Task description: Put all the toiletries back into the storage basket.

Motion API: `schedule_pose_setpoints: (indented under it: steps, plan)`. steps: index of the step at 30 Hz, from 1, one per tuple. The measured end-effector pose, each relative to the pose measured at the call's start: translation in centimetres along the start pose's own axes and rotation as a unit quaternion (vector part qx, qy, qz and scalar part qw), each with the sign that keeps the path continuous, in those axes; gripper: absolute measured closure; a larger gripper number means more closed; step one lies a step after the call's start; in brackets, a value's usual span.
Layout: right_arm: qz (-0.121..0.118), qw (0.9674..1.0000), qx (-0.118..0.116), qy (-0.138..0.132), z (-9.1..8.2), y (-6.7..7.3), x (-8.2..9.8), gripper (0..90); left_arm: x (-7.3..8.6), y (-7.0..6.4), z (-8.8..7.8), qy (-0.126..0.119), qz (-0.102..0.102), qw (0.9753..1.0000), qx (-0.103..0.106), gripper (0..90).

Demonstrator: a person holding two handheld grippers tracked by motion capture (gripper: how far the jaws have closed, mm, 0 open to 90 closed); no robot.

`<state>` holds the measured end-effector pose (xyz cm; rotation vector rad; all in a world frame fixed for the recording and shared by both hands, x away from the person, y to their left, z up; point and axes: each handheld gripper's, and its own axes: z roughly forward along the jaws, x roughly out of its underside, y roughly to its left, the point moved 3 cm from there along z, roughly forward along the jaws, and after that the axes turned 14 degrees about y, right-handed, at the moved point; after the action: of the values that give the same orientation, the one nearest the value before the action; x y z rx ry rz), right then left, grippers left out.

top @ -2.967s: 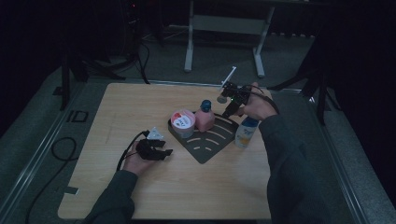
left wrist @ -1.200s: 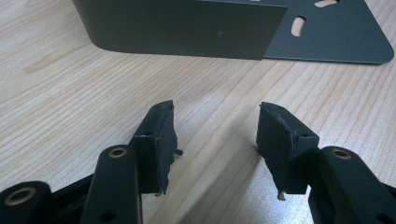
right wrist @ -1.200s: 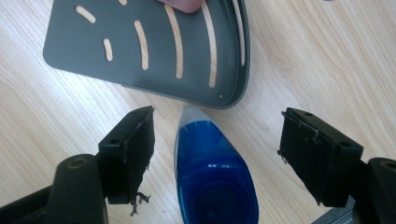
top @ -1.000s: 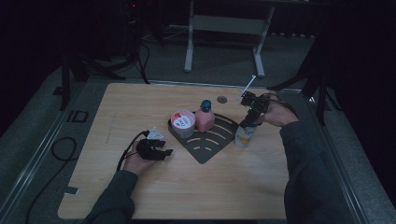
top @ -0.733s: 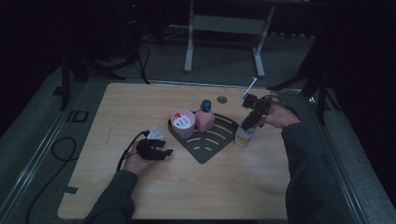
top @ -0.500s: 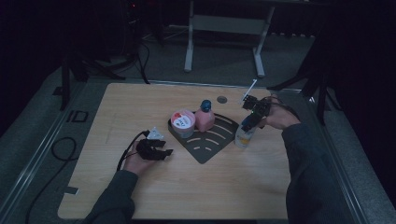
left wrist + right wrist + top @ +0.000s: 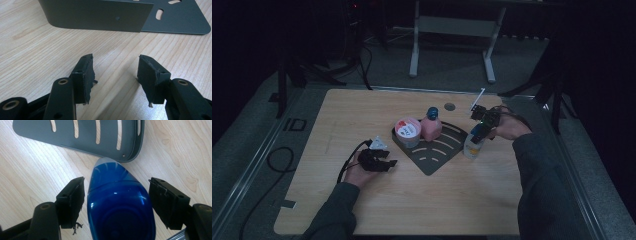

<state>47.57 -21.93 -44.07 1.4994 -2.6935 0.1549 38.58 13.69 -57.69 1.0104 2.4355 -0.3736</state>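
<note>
While the right gripper's fingers straddle it ungripped, closing, the blue-capped bottle gleams.

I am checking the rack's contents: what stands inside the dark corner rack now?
Inside the dark corner rack stand a pink bottle and a red-lidded cup. The rack floor beneath them is covered.

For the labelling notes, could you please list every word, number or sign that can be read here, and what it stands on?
"ID": pale letters on the grey mat beside the left edge of the table.
Red and white lid of the tub: print too small and blurred to read.
Pink bottle: no readable label.
Blue-capped bottle: no text readable.
</note>
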Motion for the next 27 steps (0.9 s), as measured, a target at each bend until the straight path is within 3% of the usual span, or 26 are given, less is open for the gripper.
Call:
schedule_pose_setpoints:
  steps: [27]
  plan:
    - [-0.015,0.9995,-0.014,0.025,1.6,-0.1,-0.4,43.7,0.0,0.0,0.0,0.001,0.001,1.0000,0.001,46.9]
